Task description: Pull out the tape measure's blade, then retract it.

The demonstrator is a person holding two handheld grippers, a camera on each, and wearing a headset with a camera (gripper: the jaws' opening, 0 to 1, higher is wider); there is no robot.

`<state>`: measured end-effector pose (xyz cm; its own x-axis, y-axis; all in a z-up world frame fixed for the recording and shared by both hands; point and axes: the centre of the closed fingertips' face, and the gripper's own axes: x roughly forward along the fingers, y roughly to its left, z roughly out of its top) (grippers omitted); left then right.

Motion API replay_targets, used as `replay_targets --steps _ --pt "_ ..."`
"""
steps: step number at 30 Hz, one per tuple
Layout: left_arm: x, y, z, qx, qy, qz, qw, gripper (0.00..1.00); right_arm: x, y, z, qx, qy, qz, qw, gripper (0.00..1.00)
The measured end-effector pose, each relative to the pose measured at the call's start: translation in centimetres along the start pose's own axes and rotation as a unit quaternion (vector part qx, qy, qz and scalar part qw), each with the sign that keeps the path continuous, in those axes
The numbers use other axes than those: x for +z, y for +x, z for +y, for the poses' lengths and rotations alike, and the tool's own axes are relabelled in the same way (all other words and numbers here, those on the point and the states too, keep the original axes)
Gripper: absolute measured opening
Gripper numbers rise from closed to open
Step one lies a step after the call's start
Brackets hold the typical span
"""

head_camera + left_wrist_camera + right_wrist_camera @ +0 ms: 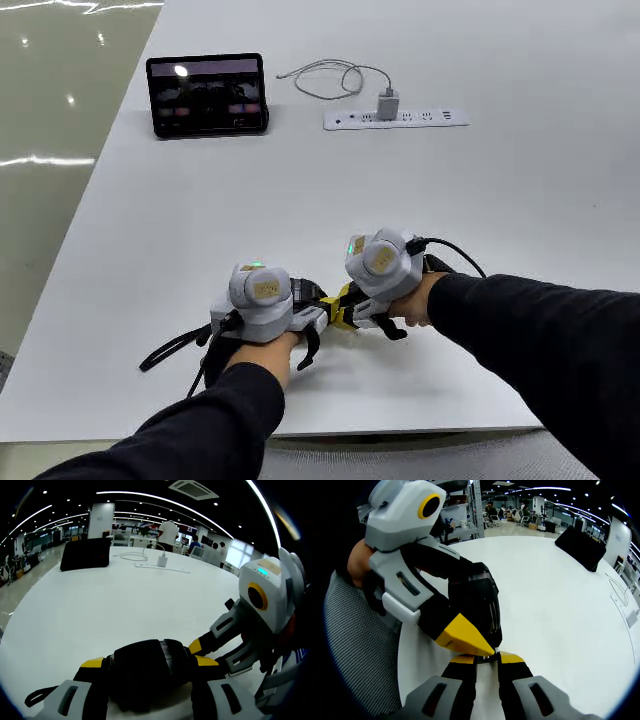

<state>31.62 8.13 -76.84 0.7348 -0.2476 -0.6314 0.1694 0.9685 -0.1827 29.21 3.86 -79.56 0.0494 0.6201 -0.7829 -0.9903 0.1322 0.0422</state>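
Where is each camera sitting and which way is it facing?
Head view: on the headset, looking forward and down at the white table; both dark sleeves show.
Left gripper view: on the left hand-held gripper, looking along its jaws, clamped on the tape measure, toward the tablet.
Right gripper view: on the right hand-held gripper, jaws closed at the tape measure's edge, facing the left one and the person's left hand.
Shared: both gripper views show tape measure and tablet.

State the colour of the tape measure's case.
The tape measure's case is black, clearest in the left gripper view.
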Motion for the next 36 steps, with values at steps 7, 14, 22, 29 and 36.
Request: replay_targets --steps 7,14,22,29,36 --pt "0.0 0.0 -0.1 -0.001 0.001 -0.001 1.0 0.64 0.0 0.0 -0.2 -0.009 -0.002 -0.003 1.0 0.12" --pt "0.0 0.0 -0.1 -0.009 0.002 -0.006 0.9999 0.65 -0.1 0.0 -0.5 -0.036 -0.005 -0.006 0.9993 0.17" --pt "-0.1 -0.1 -0.3 -0.024 0.017 0.011 0.9995 0.65 -0.7 -0.8 -0.9 -0.047 0.022 -0.014 0.9985 0.34" --pt "0.1 -0.2 -0.3 -0.038 0.035 0.022 0.9984 0.64 -1.2 -2.6 -1.2 -0.056 0.04 -0.026 0.9973 0.41" --pt "1.8 -1.0 -0.6 -0.052 0.071 0.004 0.9961 0.61 -2.6 -5.3 -2.2 -0.076 0.076 -0.049 0.993 0.48"
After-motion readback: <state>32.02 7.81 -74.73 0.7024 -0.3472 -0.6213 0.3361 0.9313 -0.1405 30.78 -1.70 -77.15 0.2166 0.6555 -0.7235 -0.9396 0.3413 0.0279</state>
